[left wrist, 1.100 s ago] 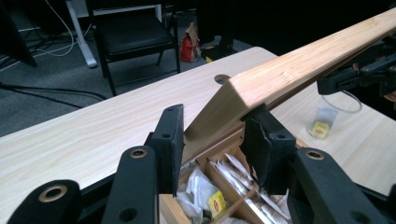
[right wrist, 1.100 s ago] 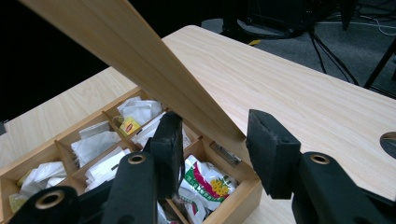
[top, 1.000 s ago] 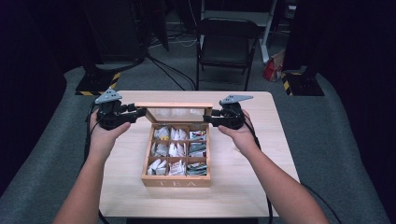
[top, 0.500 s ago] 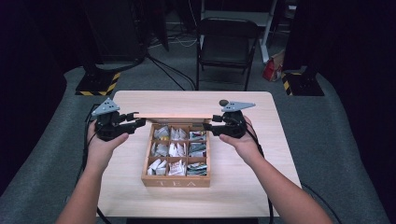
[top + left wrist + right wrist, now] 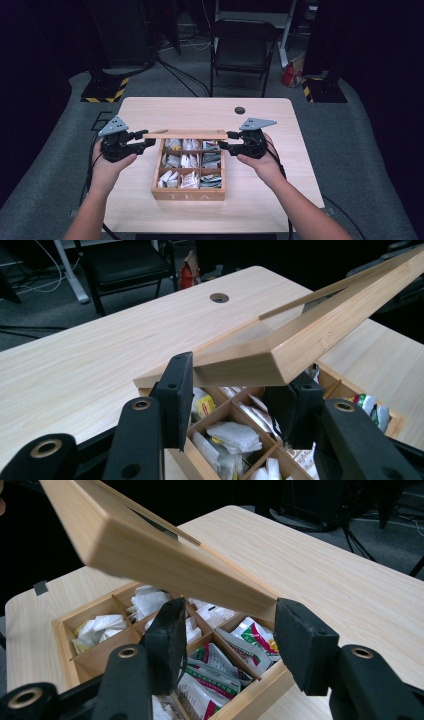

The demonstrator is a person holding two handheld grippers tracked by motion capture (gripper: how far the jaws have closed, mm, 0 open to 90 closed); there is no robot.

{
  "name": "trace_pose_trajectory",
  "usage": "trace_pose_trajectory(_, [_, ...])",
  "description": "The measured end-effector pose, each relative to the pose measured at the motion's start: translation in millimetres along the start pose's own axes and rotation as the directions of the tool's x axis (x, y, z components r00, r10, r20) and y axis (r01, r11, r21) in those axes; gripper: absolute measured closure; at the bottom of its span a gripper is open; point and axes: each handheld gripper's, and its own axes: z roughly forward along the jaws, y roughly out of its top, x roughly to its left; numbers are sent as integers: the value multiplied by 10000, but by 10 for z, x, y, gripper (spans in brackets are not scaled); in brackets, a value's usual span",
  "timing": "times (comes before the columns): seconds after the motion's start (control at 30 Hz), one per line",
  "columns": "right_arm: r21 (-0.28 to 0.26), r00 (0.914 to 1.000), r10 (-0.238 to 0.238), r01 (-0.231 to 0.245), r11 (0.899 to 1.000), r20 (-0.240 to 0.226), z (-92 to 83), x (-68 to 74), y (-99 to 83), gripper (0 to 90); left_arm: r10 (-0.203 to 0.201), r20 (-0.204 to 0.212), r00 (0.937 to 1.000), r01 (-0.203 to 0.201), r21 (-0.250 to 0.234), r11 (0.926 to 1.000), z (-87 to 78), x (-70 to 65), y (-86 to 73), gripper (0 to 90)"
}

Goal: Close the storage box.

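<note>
Two hand-held grippers meet at one wooden lid point(image 5: 185, 134), which I hold at its two ends, half raised over the tea box point(image 5: 188, 194). My left hand-held gripper point(image 5: 146, 144) has its black, rubbery pads either side of the lid's left corner; its jaws have just been opening a little, and in the left gripper view the mitred corner point(image 5: 280, 357) lies between the pads point(image 5: 179, 390), resting on them, though I cannot tell whether they press on it. My right hand-held gripper point(image 5: 223, 141) brackets the lid's right end; in the right gripper view the frame's end point(image 5: 240, 597) sits between the pads, touching the right-hand one point(image 5: 300, 640), the jaws moderately apart, having widened a moment ago.

The lid is a flat rectangular frame of pale, smooth-grained wood, tilted. The box below is square, of the same wood, with letters on its front wall, divided by thin slats into nine compartments. These hold crumpled white paper sachets point(image 5: 232, 435) and glossy printed packets point(image 5: 212, 672).

The counter point(image 5: 260, 200) is a light, matte wood-grain slab with rounded corners and a round dark hole point(image 5: 240, 110) near its far edge.
</note>
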Motion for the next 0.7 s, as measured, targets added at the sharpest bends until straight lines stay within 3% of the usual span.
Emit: trace_pose_trajectory(0.7, [22,9985,-533,533,9986,-115,-195,310,-167,465,-36,130,9999,32,344,9994,-39,-134,-344,530])
